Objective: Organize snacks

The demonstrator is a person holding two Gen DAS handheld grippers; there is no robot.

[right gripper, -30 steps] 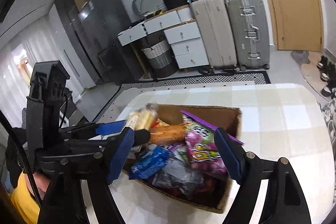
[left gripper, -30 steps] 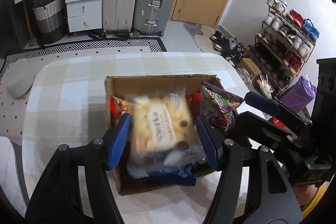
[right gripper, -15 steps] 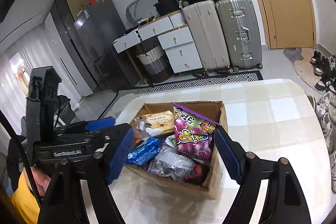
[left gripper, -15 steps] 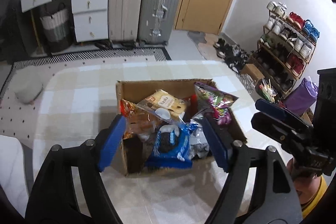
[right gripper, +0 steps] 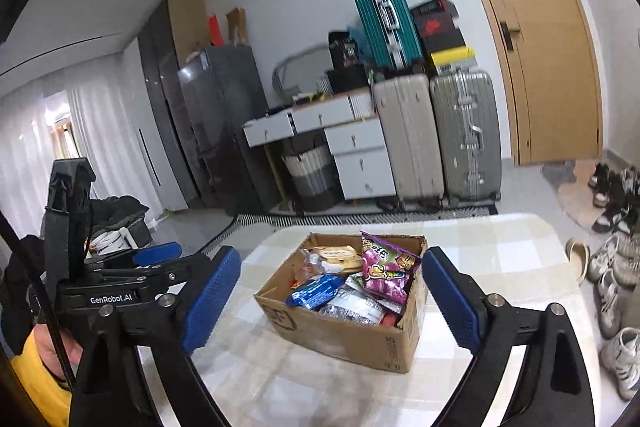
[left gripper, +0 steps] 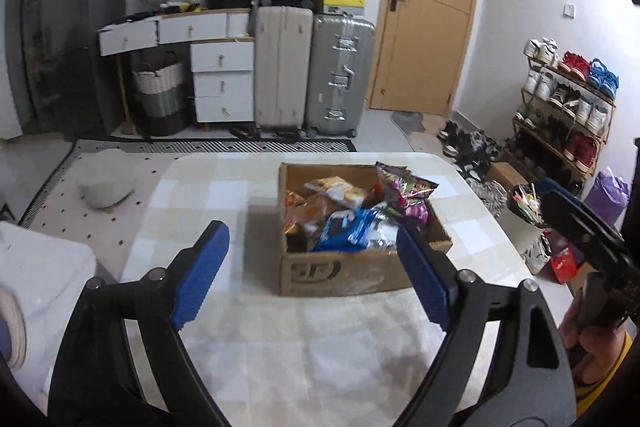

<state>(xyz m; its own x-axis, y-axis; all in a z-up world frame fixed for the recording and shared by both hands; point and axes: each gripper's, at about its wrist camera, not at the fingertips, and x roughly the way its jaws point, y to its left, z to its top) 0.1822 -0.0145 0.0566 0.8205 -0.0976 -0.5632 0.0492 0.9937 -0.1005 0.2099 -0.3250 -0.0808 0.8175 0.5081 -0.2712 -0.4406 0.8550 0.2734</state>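
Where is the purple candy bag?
In both views, the purple bag stands in the box on the table, at its far right corner, beside the blue packet.

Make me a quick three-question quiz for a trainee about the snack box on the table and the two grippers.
1. True or false: the left gripper holds a snack.
2. Which packet stands tallest in the cardboard box? A) blue packet B) purple packet C) silver packet
3. Fill in: the box sits on a checked ____.

Key: 1 false, both the left gripper and the right gripper are open and empty, their jaws having just been opening. 2 B. 3 tablecloth.
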